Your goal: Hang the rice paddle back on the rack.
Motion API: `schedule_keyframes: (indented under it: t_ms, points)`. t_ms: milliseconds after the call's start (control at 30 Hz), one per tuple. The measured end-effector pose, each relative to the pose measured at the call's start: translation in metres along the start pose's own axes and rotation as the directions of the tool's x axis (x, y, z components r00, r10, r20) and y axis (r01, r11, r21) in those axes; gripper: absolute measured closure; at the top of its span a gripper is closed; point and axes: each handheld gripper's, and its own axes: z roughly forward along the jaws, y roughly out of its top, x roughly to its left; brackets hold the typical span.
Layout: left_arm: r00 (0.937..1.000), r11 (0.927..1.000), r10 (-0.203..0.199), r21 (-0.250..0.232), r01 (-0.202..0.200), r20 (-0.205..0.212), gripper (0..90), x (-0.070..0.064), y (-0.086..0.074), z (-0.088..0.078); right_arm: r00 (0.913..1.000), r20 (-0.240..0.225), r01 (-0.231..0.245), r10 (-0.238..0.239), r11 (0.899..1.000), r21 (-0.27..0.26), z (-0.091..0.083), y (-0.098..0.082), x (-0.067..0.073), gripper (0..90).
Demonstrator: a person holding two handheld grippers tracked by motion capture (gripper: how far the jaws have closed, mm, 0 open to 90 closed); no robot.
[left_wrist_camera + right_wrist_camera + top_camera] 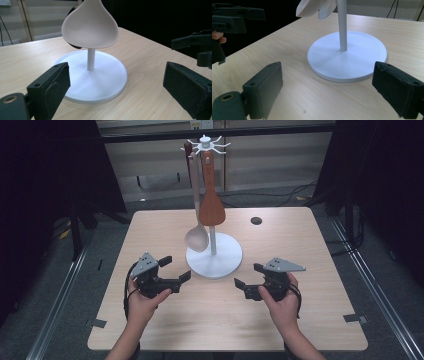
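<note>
The left gripper (178, 268) and the right gripper (247, 276) both have jaws apart, holding nothing. Between them, slightly farther, the white stand (215, 256) carries a pale spoon (196, 238) and a brown spatula (212, 208).

Left tongs (176, 268) wide open, right tongs (247, 275) wide open, both facing inward

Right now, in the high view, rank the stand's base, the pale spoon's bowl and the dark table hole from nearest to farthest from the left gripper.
1. Base, just right of the left gripper.
2. Spoon bowl, hanging above the base's left.
3. Hole, far right.
</note>
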Motion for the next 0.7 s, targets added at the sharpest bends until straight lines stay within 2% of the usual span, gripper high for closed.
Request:
schedule_keyframes:
  t_ms: [167, 333, 500, 567, 700]
  points:
    - [0.9998, 1.0, 0.006, 0.006, -0.006, -0.016, 7.1, 0.003, -0.003, -0.004, 1.0, -0.001, -0.002, 0.002, 1.0, 0.007, 0.001, -0.001, 0.001, 9.6]
    - [0.9997, 1.0, -0.009, -0.003, 0.009, -0.023, 6.8, 0.005, -0.005, -0.008, 1.0, 0.0, 0.0, 0.0, 1.0, 0.013, 0.002, -0.003, -0.001, 9.5]
    - [0.9993, 0.9999, 0.01, 0.014, -0.009, -0.036, 6.8, 0.004, -0.007, -0.009, 1.0, 0.005, 0.0, 0.0, 1.0, 0.025, 0.002, -0.005, -0.003, 9.5]
    - [0.9997, 1.0, 0.002, 0.006, -0.002, -0.023, 6.8, 0.004, -0.009, -0.008, 1.0, 0.007, -0.002, 0.001, 1.0, 0.026, 0.002, -0.006, -0.004, 9.4]
    - [0.9989, 0.9996, 0.009, 0.028, -0.008, -0.047, 6.7, 0.005, -0.012, -0.01, 0.9999, 0.009, 0.005, -0.006, 0.999, 0.038, 0.003, -0.008, -0.004, 9.5]
